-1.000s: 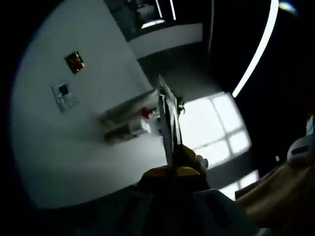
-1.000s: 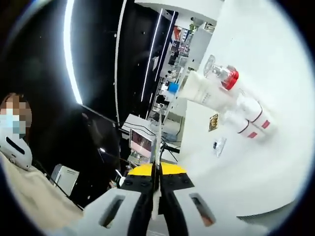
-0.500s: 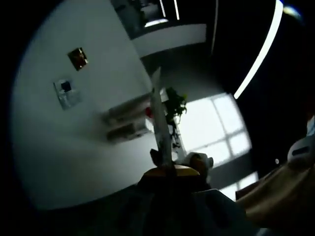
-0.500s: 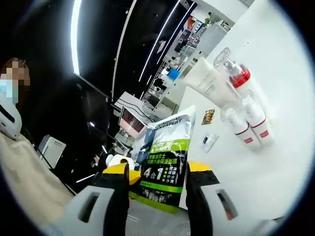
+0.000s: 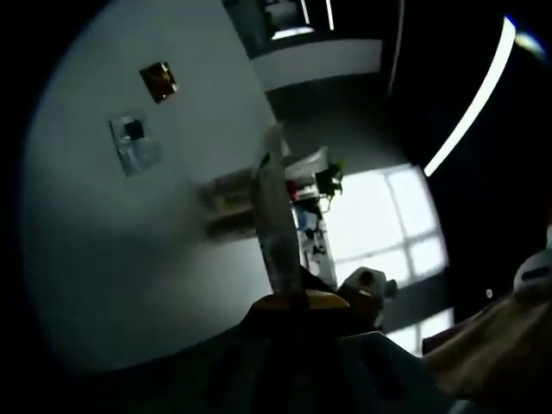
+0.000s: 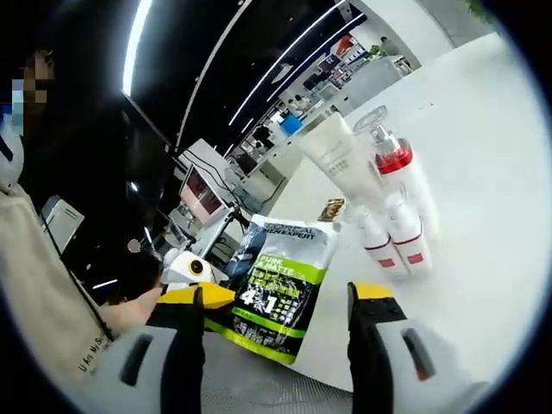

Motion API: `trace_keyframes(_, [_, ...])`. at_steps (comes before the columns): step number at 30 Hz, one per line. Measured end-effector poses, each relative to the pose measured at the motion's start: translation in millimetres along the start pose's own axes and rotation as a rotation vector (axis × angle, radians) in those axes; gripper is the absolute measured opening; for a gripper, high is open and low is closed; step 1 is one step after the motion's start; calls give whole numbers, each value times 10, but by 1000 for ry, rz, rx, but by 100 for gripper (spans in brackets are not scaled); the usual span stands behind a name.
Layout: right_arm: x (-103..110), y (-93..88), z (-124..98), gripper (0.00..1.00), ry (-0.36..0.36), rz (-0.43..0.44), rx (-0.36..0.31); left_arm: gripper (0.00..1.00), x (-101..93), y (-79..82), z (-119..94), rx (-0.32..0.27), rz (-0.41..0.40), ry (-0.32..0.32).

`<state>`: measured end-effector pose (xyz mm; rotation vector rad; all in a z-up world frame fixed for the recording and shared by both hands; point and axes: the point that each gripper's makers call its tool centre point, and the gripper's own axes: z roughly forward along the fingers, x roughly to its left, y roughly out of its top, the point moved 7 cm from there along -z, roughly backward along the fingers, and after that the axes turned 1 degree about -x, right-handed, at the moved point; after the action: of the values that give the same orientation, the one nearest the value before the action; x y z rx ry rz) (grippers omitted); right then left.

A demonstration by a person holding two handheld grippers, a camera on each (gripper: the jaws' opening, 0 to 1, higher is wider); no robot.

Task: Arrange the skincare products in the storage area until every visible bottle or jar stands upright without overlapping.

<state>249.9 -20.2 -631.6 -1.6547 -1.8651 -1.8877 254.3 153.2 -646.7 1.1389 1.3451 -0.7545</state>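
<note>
A black and green pouch (image 6: 278, 274) stands between the wide-apart jaws of my right gripper (image 6: 278, 297), which is open. My left gripper (image 6: 185, 269) reaches in from the left at the pouch's edge. In the left gripper view the pouch (image 5: 274, 220) appears edge-on, rising from my left gripper (image 5: 291, 297), which is shut on it. Beyond, on the white table (image 6: 483, 172), lie a white tube (image 6: 332, 155), a pump bottle with a red collar (image 6: 395, 164) and two small white bottles with red bands (image 6: 392, 246), close together. These products (image 5: 233, 200) look dim in the left gripper view.
A small card (image 6: 330, 210) lies on the table near the tube. Two small flat items (image 5: 134, 142) lie on the table's far part. A person in a beige sleeve (image 6: 34, 285) stands at the left. Shelves and screens fill the dark background.
My right gripper, shut on the pouch's edge a second ago, has opened and its jaws have spread wide. The left gripper keeps hold of the pouch. Both views have shifted.
</note>
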Motion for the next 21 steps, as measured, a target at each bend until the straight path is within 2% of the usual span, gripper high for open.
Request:
trace_keyframes(12, [-134,53,-107,79,-96,-88,-13,0,367,-65,89,37,-36,88])
trace_keyframes(19, [-217,82,-189,81,-133,-100,-12,0,501,-86,97,33,-46,127])
trace_keyframes(21, [-242,97,-212,81,-140,-98,-18,0,550,-99,94,44,-33,157])
